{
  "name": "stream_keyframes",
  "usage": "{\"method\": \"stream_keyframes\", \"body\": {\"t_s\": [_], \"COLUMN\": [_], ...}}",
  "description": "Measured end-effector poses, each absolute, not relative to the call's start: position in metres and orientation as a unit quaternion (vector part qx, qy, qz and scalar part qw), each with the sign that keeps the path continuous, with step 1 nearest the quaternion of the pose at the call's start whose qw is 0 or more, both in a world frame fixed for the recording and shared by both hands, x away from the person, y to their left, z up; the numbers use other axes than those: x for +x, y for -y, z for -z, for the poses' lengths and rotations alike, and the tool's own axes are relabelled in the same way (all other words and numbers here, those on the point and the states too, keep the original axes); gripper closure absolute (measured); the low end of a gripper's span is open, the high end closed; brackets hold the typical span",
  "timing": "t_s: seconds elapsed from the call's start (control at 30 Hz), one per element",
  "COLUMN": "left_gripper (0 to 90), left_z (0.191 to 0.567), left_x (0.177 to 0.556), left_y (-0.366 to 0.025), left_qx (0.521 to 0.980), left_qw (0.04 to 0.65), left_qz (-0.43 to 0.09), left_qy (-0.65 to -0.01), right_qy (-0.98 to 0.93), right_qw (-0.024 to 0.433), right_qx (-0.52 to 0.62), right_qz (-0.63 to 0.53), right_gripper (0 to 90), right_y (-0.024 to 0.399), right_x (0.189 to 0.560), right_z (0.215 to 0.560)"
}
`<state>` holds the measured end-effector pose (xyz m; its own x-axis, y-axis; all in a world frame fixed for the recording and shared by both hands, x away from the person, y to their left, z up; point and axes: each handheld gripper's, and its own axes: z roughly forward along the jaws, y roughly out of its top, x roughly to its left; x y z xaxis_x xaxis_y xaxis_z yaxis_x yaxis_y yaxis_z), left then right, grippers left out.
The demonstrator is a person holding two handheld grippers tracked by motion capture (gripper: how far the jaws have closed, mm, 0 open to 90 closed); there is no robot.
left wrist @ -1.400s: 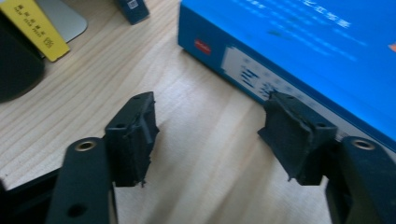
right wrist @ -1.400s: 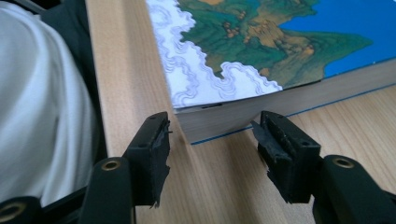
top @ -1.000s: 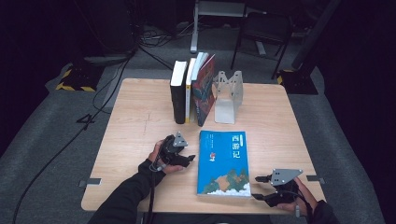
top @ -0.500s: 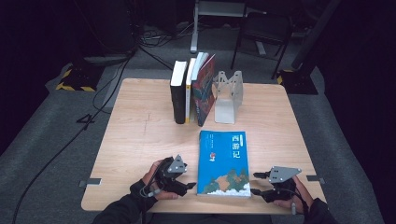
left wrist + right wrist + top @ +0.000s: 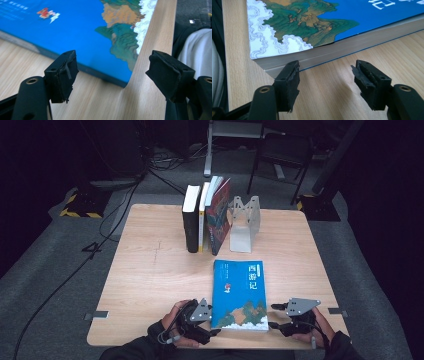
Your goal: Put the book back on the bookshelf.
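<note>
I am working at the near edge of the table [image 5: 150,270], with the blue book [image 5: 239,292] lying flat between my two claws, cover up, its long axis running from 6 toward 12 o'clock in the high view. Its near short edge is sitting just inside the table's front edge.

My left claw [image 5: 214,332] is sitting at the book's near-left corner, pointing toward 3 o'clock; in the left gripper view the spine corner [image 5: 122,83] is lying just ahead of the gap, at about 12 o'clock from the pads. The jaws are standing wide with nothing between them, having just been opening a little.

My right claw [image 5: 272,316] is sitting at the near-right corner, pointing toward 9 o'clock. In the right gripper view the page edge [image 5: 342,53] is running across in front of me, and the left pad [image 5: 290,75] is nearly touching the book's bottom corner, though I cannot tell whether it is in contact. These jaws are also standing wide and empty.

Both claws are about equally near. I judge the coming move is turning on this: the book is lying flat, so each claw is facing a thin edge side-on, and the jaws, spread level, are not yet straddling its thickness. Far off at 12 o'clock, the standing books [image 5: 206,217] and bookend [image 5: 244,222] are waiting.
</note>
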<state>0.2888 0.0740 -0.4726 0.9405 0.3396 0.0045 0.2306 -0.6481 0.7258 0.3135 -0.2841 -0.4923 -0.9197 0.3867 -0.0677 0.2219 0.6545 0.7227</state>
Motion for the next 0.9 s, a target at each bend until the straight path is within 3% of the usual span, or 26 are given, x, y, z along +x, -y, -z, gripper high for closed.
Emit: {"method": "stream_keyframes", "body": {"t_s": [0.3, 0.9], "left_gripper": [23.7, 23.5], "left_z": [0.475, 0.479], "left_x": [0.289, 0.282], "left_y": [-0.058, -0.056], "left_qx": [0.914, 0.915], "left_qw": [0.377, 0.366], "left_qz": [-0.064, -0.103], "left_qy": [-0.138, -0.138], "right_qy": [-0.900, -0.893], "right_qw": [0.119, 0.126], "right_qx": [0.181, 0.160], "right_qz": [-0.378, -0.401], "right_gripper": [37.8, 34.1], "right_y": [0.283, 0.265], "right_x": [0.314, 0.326], "right_z": [0.490, 0.476]}}
